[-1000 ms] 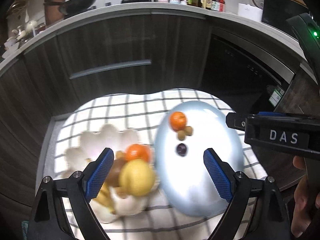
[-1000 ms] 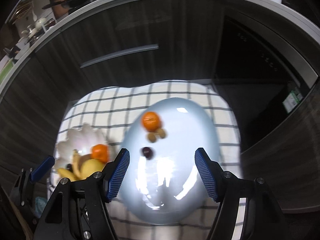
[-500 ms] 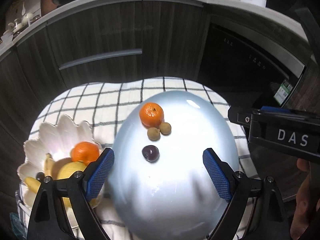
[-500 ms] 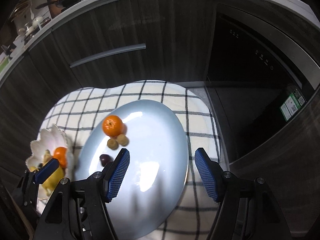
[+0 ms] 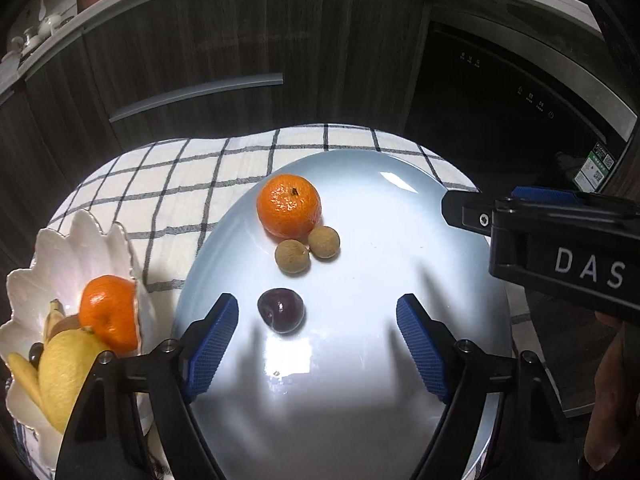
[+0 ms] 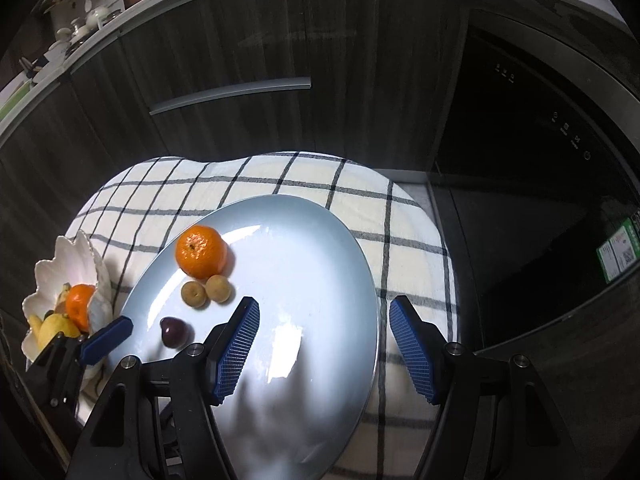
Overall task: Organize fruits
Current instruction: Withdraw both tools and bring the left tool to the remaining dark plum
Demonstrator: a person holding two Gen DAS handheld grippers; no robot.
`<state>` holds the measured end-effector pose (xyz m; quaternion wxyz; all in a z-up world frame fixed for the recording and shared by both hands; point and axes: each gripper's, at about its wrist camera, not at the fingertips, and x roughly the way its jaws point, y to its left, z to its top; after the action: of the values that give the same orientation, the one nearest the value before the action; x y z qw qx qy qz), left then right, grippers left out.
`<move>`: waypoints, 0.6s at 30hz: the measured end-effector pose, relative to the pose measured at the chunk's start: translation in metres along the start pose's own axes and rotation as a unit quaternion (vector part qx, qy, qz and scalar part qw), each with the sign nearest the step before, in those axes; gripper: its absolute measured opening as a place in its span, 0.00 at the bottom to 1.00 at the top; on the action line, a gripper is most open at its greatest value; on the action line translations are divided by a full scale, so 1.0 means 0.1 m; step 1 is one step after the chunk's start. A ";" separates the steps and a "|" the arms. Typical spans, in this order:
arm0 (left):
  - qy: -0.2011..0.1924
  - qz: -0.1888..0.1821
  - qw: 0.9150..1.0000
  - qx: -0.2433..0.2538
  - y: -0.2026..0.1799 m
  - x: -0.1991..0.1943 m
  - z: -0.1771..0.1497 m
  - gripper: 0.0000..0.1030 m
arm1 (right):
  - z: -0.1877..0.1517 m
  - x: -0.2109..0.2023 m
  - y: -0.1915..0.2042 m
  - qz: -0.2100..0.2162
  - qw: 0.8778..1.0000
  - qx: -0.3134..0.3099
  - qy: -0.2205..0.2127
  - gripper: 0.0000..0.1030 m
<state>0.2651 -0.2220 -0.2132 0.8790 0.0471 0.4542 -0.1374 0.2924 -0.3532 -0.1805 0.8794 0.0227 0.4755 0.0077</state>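
1. While I hold both claws above the pale blue plate point(image 5: 400, 240), my left claw point(image 5: 318, 340) stands wide apart with nothing between its blue pads, and my right claw point(image 6: 324, 344) is just as wide and just as empty.
2. Nearest my left claw, a dark plum point(image 5: 281, 310) lies on the plate, just ahead of the left pad and not touching it.
3. Beyond the plum, two small brown round fruits point(image 5: 307, 249) sit side by side, touching each other.
4. Just behind them, a mandarin point(image 5: 289, 205) rests on the plate against the pair.
5. To the left, beside the plate, a white petal-edged bowl point(image 5: 76, 248) holds a second mandarin point(image 5: 108, 312), a lemon point(image 5: 66, 368) and bananas point(image 5: 22, 374).
6. Plate and bowl both stand on a checked cloth point(image 6: 280, 176).
7. Farther off runs a dark wood cabinet front point(image 6: 240, 40) with a long grey handle point(image 6: 230, 94).
8. On my right stands a black appliance door point(image 6: 532, 128).
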 end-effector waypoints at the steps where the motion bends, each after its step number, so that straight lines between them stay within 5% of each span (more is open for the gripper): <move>1: 0.002 0.000 1.000 0.000 0.00 0.02 0.00 0.76 | 0.00 0.02 0.01 0.001 1.000 -0.002 -0.001 0.67; 8: 0.021 -0.004 1.000 -0.002 0.01 0.15 -0.03 0.59 | 0.03 0.12 0.05 0.007 1.000 -0.016 0.000 0.67; 18: 0.021 0.007 1.000 -0.011 0.06 0.21 -0.03 0.54 | 0.07 0.20 0.12 0.010 0.999 -0.035 -0.001 0.67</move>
<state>0.2757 -0.2194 -0.2323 0.8705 0.0437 0.4739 -0.1257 0.3098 -0.3411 -0.1929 0.8798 -0.0035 0.4741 0.0334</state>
